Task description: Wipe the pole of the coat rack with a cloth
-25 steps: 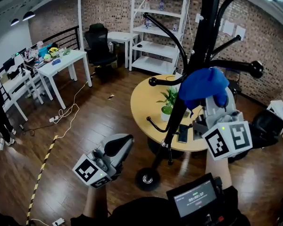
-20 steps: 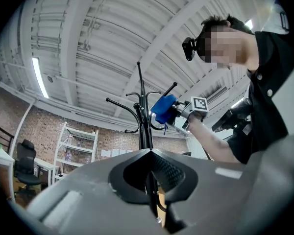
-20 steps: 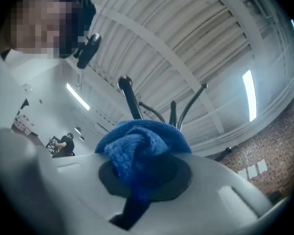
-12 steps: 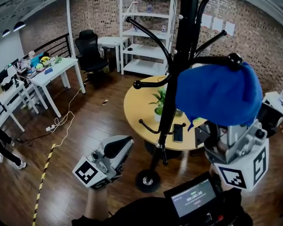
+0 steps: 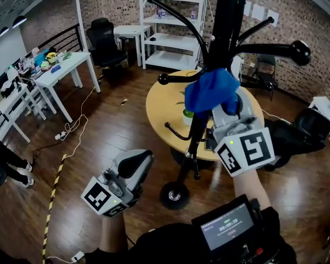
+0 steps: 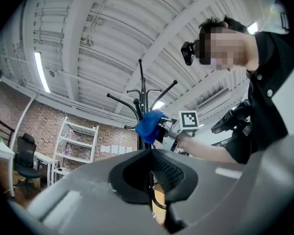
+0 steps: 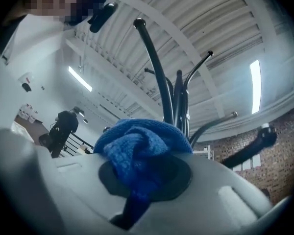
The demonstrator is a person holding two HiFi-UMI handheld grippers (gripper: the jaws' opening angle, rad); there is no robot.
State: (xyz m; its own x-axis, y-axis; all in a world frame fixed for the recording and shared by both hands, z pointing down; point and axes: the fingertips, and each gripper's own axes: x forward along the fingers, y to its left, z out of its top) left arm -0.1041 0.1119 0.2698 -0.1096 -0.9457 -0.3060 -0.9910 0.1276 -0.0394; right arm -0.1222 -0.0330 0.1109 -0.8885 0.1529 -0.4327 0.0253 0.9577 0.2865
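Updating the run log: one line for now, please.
right claw: shut on blue cloth, at coat rack pole | left claw: shut, empty

Coat rack pole (image 5: 226, 21): top cut off by head view's upper edge. A stretch of it, and the right gripper (image 5: 224, 108) tips, hidden under the blue cloth (image 5: 210, 91). Shelf (image 5: 170, 37) items too small to identify. Person (image 5: 3, 161) cut off at left edge.

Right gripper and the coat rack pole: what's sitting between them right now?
The blue cloth, clamped in the right gripper and bunched against the pole. The head view shows it, with nothing else between them.
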